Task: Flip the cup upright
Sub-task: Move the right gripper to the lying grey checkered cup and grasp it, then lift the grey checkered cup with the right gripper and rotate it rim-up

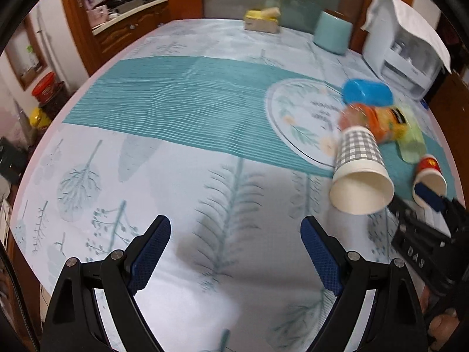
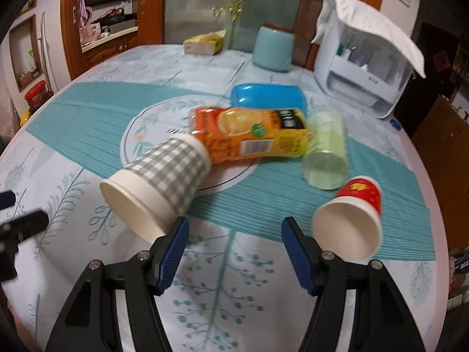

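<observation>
Both your claws, left gripper and right gripper, hang wide open; checked paper cup and red paper cup lie tipped over.

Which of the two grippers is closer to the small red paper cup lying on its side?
The right gripper: the small red paper cup lies just beside its fingertip. The left gripper sits further off, beyond the grey checked paper cup.

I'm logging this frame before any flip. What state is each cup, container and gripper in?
Checked cup: on its side, mouth toward camera.
Red cup: on its side, mouth toward camera.
Green cup: on its side.
Orange bottle: lying flat.
Blue box: shut, lying flat.
Left gripper: open, empty.
Right gripper: open, empty.
</observation>
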